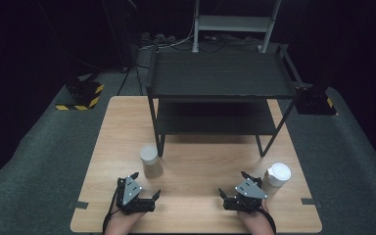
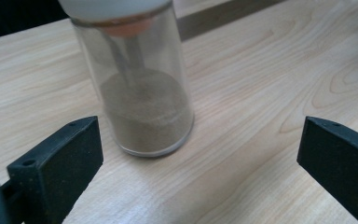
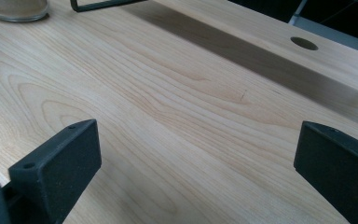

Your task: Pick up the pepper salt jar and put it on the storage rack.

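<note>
A: Left gripper state?
B: Released, jaws spread wide, low over the wooden table. The glass jar of brown powder stands upright just ahead of it, nearer its left jaw, not touched.
A: Right gripper?
B: Also released, holding nothing, bare wood between the jaws. A white-lidded jar stands just beside it. The black shelf rack stands at the far edge.

Dark lab: black curtains, hazard-taped stand bases

The wooden table carries two jars and a black shelf rack.
</note>
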`<state>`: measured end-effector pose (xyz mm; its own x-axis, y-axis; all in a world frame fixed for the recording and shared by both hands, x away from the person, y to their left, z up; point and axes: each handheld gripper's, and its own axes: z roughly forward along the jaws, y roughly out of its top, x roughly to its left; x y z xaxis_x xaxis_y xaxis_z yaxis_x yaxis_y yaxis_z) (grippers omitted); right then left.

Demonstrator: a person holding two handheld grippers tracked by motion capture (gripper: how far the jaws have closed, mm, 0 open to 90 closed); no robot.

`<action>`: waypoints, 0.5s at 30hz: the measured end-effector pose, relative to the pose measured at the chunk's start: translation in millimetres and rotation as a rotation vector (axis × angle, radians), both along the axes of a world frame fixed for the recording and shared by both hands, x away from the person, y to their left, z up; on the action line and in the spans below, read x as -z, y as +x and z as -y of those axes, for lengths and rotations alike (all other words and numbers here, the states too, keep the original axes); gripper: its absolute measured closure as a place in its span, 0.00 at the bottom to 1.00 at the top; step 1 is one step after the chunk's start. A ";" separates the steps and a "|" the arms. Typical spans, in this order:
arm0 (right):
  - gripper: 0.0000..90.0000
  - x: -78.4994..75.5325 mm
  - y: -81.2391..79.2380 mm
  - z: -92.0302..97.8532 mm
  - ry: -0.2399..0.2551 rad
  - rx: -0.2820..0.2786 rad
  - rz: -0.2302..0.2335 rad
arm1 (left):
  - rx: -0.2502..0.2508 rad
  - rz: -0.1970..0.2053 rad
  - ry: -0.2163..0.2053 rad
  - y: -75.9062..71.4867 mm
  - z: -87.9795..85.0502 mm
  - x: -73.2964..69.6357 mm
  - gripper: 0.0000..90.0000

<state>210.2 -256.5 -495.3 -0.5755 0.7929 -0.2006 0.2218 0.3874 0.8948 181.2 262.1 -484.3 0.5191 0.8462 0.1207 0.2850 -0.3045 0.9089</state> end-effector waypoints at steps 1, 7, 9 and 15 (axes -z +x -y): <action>0.00 0.0 0.1 0.2 0.000 -0.001 0.000 | -0.004 0.007 -0.006 -0.8 -0.5 0.1 0.00; 0.00 -0.4 0.8 0.7 0.000 -0.006 -0.003 | -0.014 0.036 -0.026 -4.9 -3.1 -4.2 0.00; 0.00 -0.4 0.8 0.7 0.000 -0.006 -0.004 | -0.021 0.045 -0.036 -6.7 -3.7 -6.6 0.00; 0.00 -0.5 1.1 1.1 0.001 -0.008 -0.005 | -0.023 0.056 -0.079 -8.6 -7.4 -11.6 0.01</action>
<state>211.2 -257.5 -494.8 -0.5828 0.7883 -0.1973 0.2230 0.3886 0.8940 172.6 269.5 -472.7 0.4937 0.8658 0.0813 0.2393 -0.2251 0.9445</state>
